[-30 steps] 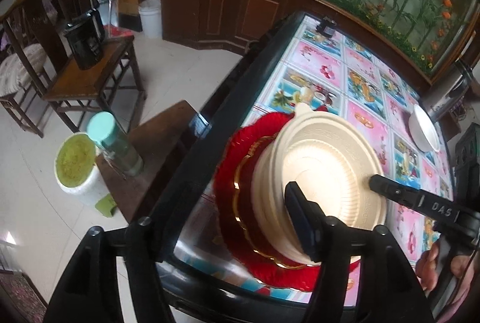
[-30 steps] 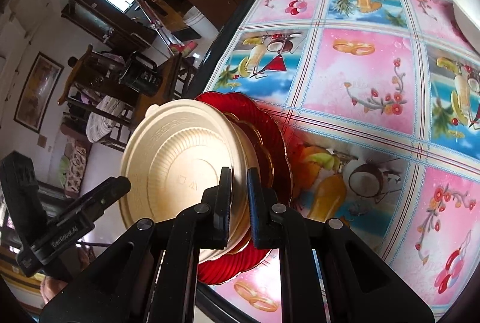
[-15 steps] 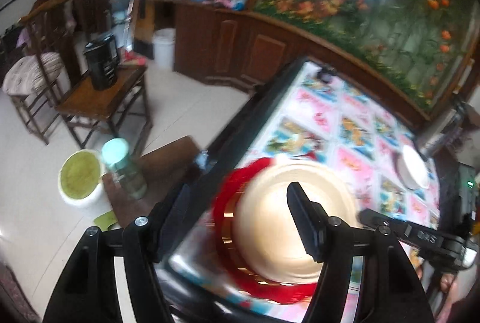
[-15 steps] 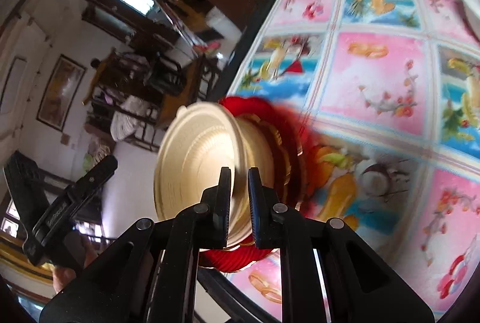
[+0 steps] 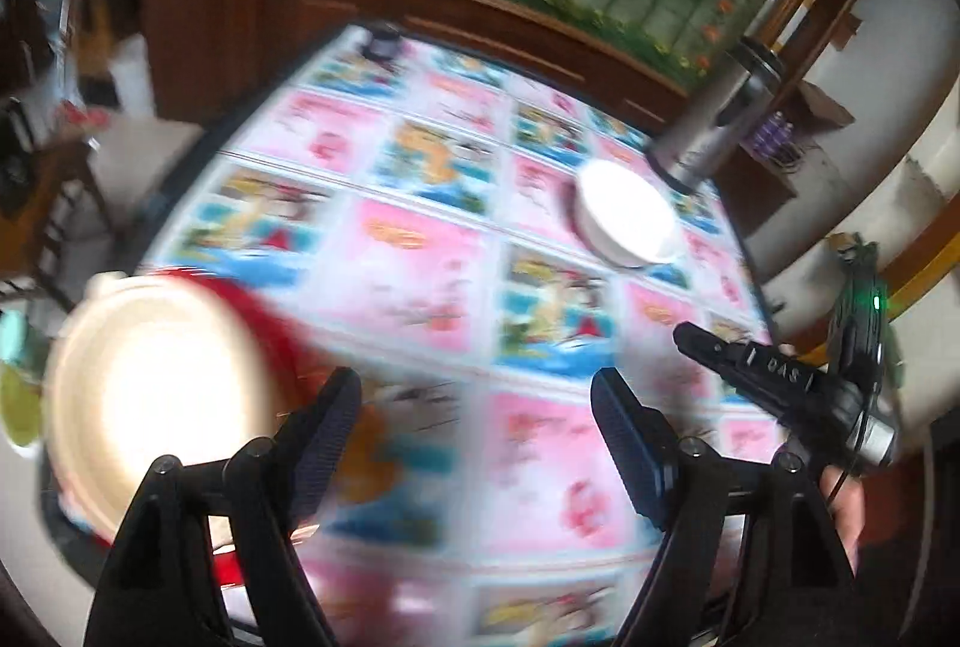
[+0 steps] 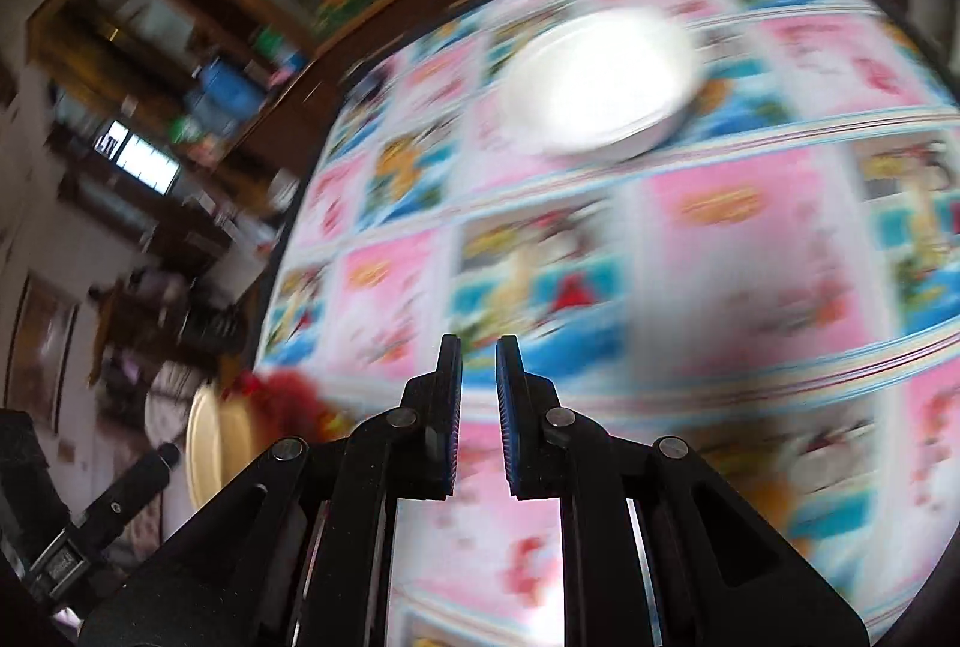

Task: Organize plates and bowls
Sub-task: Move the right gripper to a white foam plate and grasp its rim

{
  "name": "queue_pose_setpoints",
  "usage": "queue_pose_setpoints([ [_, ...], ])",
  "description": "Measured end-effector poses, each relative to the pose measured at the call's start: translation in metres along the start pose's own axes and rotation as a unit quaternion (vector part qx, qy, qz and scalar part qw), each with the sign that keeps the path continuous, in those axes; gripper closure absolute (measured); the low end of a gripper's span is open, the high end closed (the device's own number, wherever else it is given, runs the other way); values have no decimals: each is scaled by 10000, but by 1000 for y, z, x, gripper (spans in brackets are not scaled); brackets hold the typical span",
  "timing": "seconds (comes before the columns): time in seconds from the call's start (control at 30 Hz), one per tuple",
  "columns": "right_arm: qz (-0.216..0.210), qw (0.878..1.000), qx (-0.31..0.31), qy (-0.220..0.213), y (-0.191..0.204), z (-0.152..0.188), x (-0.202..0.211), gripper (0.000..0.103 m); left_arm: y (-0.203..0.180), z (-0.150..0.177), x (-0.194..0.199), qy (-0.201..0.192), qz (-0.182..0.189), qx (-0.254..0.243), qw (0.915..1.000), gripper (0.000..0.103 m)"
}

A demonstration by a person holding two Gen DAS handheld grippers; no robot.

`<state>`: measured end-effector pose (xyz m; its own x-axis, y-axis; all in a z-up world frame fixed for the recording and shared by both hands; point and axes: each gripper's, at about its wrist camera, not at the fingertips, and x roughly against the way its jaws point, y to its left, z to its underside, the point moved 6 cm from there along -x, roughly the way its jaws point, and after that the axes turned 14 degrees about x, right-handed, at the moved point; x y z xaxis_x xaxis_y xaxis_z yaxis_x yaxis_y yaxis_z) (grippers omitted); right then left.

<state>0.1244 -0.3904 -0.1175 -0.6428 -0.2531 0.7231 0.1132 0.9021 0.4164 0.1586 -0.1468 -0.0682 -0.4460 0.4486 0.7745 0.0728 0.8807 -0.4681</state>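
A stack of cream bowls [image 5: 150,395] sits upside down on red plates [image 5: 270,323] at the table's near left corner; it also shows blurred in the right wrist view [image 6: 210,437]. A white bowl [image 5: 624,215] stands far right on the table, and shows in the right wrist view [image 6: 600,77]. My left gripper [image 5: 477,437] is open and empty, over the table to the right of the stack. My right gripper [image 6: 479,389] is nearly shut and empty, well short of the white bowl; it also shows in the left wrist view [image 5: 762,371].
The table [image 5: 432,251] has a pink and blue picture cloth. A metal cylinder [image 5: 714,119] stands just behind the white bowl. A wooden cabinet [image 5: 252,23] and a floral wall lie beyond the far edge. Chairs stand off the table's left side.
Both grippers have swung right, away from the stack toward the white bowl. The left gripper no longer straddles the cream bowls. The views are motion blurred.
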Motion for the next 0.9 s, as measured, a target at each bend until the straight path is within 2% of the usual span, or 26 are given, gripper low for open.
queue_pose_setpoints([
  [0.2, 27, 9979, -493, -421, -69, -47, 20, 92, -57, -35, -58, -57, -280, 225, 9993, 24],
  [0.33, -230, 9950, -802, -553, -96, -79, 4, 87, -86, -62, -110, 86, -462, 235, 9986, 24],
  [0.47, -168, 9948, -865, -520, -112, -105, -16, 86, -101, -82, -143, -17, -608, 124, 9981, 24],
  [0.6, 8, 9947, -937, -421, -130, -117, -32, 87, -109, -90, -173, 276, -599, 203, 9976, 24],
  [0.7, -56, 9945, -1000, -318, -140, -120, -43, 87, -112, -90, -196, 392, -741, 130, 9964, 24],
  [0.9, -39, 9948, -1003, -142, -145, -119, -63, 87, -120, -91, -221, 624, -697, 144, 9955, 24],
])
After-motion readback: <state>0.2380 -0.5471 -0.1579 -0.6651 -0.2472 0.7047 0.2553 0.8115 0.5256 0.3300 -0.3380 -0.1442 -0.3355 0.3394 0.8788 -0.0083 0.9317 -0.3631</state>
